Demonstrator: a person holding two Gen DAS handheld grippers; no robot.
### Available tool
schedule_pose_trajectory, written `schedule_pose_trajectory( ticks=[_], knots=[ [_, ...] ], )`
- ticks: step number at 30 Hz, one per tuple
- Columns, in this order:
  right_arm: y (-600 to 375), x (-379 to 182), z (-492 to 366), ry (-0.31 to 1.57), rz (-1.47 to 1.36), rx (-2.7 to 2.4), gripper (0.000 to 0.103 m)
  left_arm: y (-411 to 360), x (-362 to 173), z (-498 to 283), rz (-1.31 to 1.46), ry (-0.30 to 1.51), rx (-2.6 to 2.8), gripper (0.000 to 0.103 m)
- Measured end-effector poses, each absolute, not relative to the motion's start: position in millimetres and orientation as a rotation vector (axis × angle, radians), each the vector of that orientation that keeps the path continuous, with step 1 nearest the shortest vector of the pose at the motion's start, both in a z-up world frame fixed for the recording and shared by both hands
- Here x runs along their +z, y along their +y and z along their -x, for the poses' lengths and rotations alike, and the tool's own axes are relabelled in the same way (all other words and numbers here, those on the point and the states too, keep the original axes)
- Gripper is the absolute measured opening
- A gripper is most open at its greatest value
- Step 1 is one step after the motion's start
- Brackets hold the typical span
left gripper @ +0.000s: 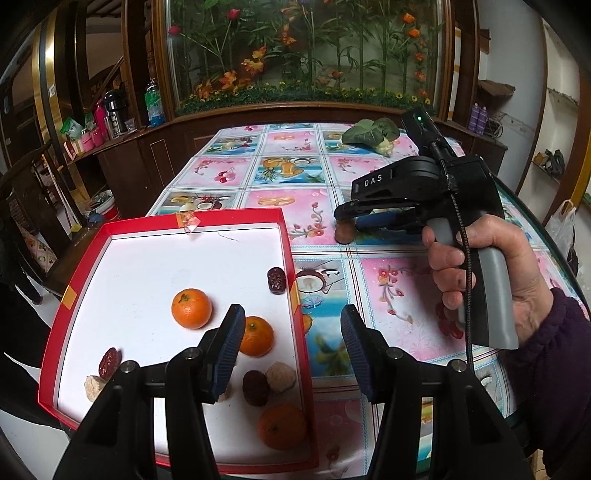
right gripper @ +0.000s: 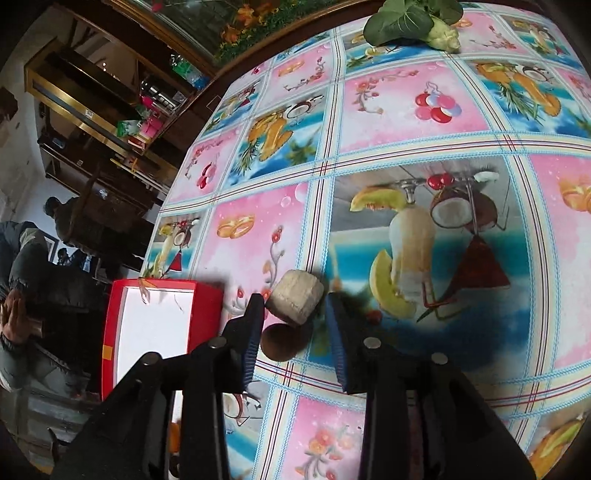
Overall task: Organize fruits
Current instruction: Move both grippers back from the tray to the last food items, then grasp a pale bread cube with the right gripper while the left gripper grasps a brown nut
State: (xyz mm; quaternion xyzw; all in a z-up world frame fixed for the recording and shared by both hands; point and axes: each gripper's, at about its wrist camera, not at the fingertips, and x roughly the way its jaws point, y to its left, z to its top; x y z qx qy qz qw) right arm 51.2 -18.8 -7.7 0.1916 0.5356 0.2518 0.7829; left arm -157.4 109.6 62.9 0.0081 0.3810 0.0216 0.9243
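Hovering low over a red-walled tray (left gripper: 291, 258) w/ a white floor, the left gripper (left gripper: 291, 314) has its jaws spread wide & holds nothing. Its blue ribbed pads (left gripper: 229, 354) frame the tray's near right part. Inside the tray: one tangerine (left gripper: 191, 308) near the middle, a 2nd tangerine (left gripper: 256, 336) just beside the left pad, a 3rd tangerine (left gripper: 282, 426) at the near right corner. A dark red date (left gripper: 275, 280) sits against the right wall; another date (left gripper: 109, 362) lies at the near left, next to a pale beige lump (left gripper: 92, 386). A darker date (left gripper: 255, 387) touches a 2nd pale lump (left gripper: 281, 374) between the tangerines.

To the right, on a tablecloth (left gripper: 288, 170) printed w/ pink & blue fruit squares, a hand (left gripper: 491, 266) grips the right gripper (left gripper: 345, 214) by its grey handle; the tool is tipped down toward the cloth, a small brown round fruit (left gripper: 344, 234) right at its tips.

From the right wrist cam, the right gripper (right gripper: 293, 306) is open, nothing clamped. Btwn its fingers rest a pale beige chunk (right gripper: 297, 301) & the brown round fruit (right gripper: 282, 341), touching each other, both lying on the cloth (right gripper: 406, 110). The brown fruit sits close to the left finger; can't tell if they touch. The red tray (right gripper: 207, 314) is off to the left, apart from both pieces. A leafy green vegetable (right gripper: 402, 18) lies at the table's far end.
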Motion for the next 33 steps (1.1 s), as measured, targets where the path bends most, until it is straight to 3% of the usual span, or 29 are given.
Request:
schedule_pose_trajectory(
  ticks=[10,19,27,33],
  knots=[
    [-49.4,1.5,-61.6,1.131,-0.511,0.569,0.033,80.7,60.7,116.1,-0.07,0.828,0.014,0.054],
    [-88.2,21.8,-59.5,1.141,-0.374,0.407,0.033,60.8,31.1,41.1,-0.107,0.984,-0.069,0.053],
    [-83.8,9.1,-63.1,1.185,-0.27,0.348,0.033,56.9,20.0,15.5,-0.103,1.039,-0.108,0.039],
    [-81.1,7.8,-63.4,1.178,-0.246,0.345,0.033,59.7,18.3,4.9,-0.08,1.037,-0.105,0.038]
  ],
)
